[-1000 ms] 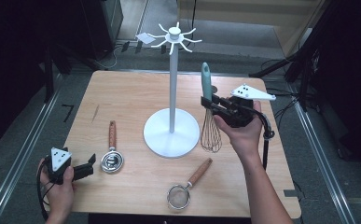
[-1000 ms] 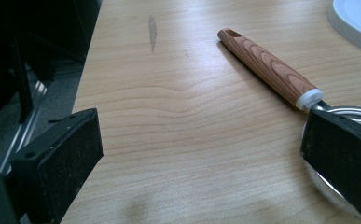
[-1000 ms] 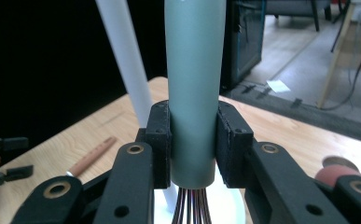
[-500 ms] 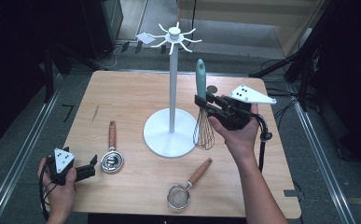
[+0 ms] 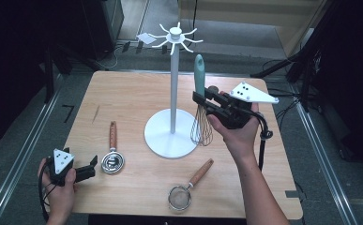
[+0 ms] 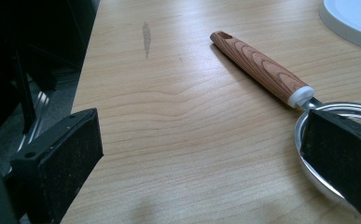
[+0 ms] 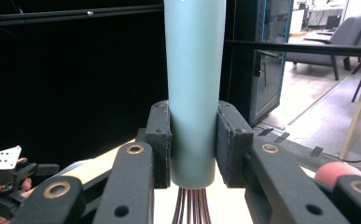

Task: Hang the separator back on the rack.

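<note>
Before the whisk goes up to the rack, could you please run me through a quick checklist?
1. Grip: right gripper has both pads clamped on the whisk at the handle's lower end: ok.
2. Whisk attitude: upright, wires down, handle up: ok.
3. Whisk lifted off the table: cannot tell.
4. Rack: white stand upright on its round base, hooks at the top bare: ok.
5. Hanging hole or loop at the handle top: cannot tell.
6. Left gripper: open, at the table's near left edge beside the wooden-handled strainer, away from the rack: ok.
</note>
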Demonstrator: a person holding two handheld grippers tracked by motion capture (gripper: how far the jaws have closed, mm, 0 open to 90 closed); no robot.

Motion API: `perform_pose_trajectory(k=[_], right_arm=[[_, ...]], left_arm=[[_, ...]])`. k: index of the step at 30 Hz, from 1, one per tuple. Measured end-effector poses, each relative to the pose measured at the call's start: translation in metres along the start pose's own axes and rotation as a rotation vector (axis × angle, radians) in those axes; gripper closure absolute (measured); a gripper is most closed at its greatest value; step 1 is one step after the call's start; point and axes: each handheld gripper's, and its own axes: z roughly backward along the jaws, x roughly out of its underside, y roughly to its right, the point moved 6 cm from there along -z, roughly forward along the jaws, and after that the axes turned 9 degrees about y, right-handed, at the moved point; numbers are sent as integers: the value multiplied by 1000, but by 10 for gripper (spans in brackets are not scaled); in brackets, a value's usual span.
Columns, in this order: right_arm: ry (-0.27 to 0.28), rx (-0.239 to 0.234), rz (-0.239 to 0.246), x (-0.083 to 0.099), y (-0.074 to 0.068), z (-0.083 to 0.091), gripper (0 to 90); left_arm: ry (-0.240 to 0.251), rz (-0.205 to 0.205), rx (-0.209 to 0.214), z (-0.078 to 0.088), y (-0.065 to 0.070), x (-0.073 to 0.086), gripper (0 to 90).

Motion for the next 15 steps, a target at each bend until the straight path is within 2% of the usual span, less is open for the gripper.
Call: perform_pose_trajectory(k=[15], right_arm=[[66,-40,25,-14,-8,1,713]], left_arm=[[-2,1,2,0,0,0,0]])
